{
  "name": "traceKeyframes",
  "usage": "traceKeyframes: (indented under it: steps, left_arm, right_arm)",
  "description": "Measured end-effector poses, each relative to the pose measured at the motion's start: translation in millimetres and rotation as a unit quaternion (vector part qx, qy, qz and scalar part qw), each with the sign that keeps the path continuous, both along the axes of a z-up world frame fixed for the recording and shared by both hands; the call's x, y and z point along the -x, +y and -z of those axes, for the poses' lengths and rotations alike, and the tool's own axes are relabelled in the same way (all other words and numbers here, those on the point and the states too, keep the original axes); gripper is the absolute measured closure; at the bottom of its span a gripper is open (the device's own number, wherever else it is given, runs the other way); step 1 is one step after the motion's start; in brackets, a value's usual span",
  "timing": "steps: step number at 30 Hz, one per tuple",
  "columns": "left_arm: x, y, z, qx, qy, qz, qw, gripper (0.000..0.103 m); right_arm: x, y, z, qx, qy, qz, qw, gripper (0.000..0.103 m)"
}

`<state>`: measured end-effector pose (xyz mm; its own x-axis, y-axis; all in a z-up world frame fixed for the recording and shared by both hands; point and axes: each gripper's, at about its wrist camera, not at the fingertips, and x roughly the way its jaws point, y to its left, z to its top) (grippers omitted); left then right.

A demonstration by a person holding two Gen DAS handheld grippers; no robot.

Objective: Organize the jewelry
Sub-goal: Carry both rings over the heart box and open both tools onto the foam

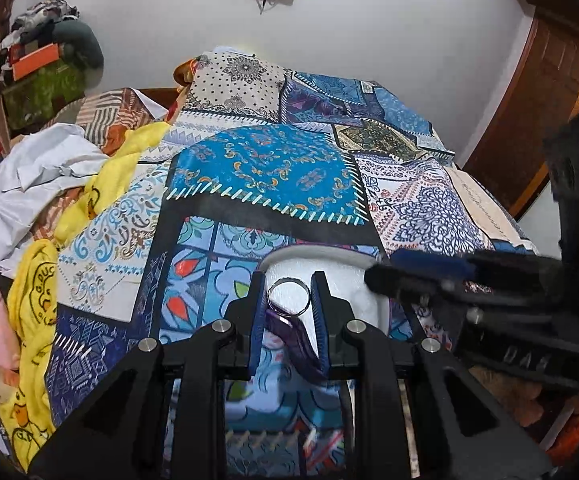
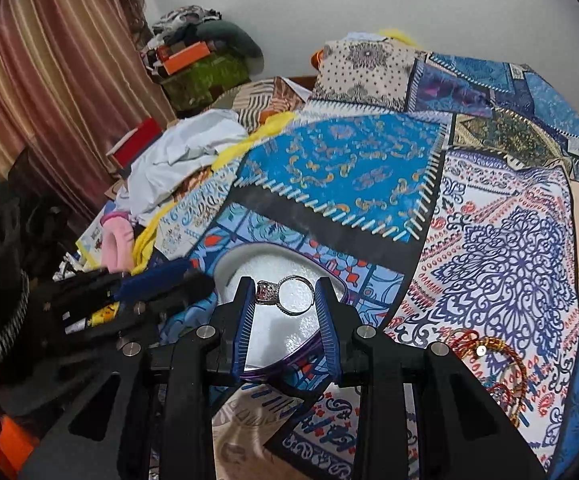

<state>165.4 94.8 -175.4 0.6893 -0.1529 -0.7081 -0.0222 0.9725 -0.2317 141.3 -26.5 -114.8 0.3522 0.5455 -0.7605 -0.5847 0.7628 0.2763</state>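
In the left wrist view my left gripper (image 1: 288,280) is shut on a plain silver ring (image 1: 288,295), held upright between the blue pads above a white box (image 1: 329,264) with a purple rim. In the right wrist view my right gripper (image 2: 285,285) is shut on a silver ring with a pink stone cluster (image 2: 285,294), held over the same white box (image 2: 277,264). The right gripper (image 1: 429,280) shows at the right of the left view; the left gripper (image 2: 157,280) shows at the left of the right view.
The bed is covered by a blue patchwork sheet (image 1: 273,168). Yellow, white and pink clothes (image 1: 69,184) pile on its left. A red-gold beaded bracelet (image 2: 497,364) lies on the sheet at the right. A curtain (image 2: 49,80) and a wooden door (image 1: 537,92) flank the bed.
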Motion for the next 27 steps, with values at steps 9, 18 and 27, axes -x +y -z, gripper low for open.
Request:
traceKeyframes:
  steps: [9, 18, 27]
  left_arm:
    - [-14.1, -3.1, 2.7, -0.005, 0.003, 0.022, 0.9997, 0.082]
    - [-7.8, 0.8, -8.1, -0.01, -0.004, 0.011, 0.9999, 0.082]
    - [12.3, -2.9, -30.9, -0.035, -0.025, 0.001, 0.9991, 0.077]
  right_arm:
    - [-4.6, 2.6, 13.5, 0.017, 0.008, -0.002, 1.0, 0.075]
    - [-4.5, 5.5, 13.8, 0.026, 0.005, -0.007, 1.0, 0.074]
    - [-1.5, -0.2, 3.2, 0.023, -0.008, 0.002, 1.0, 0.066]
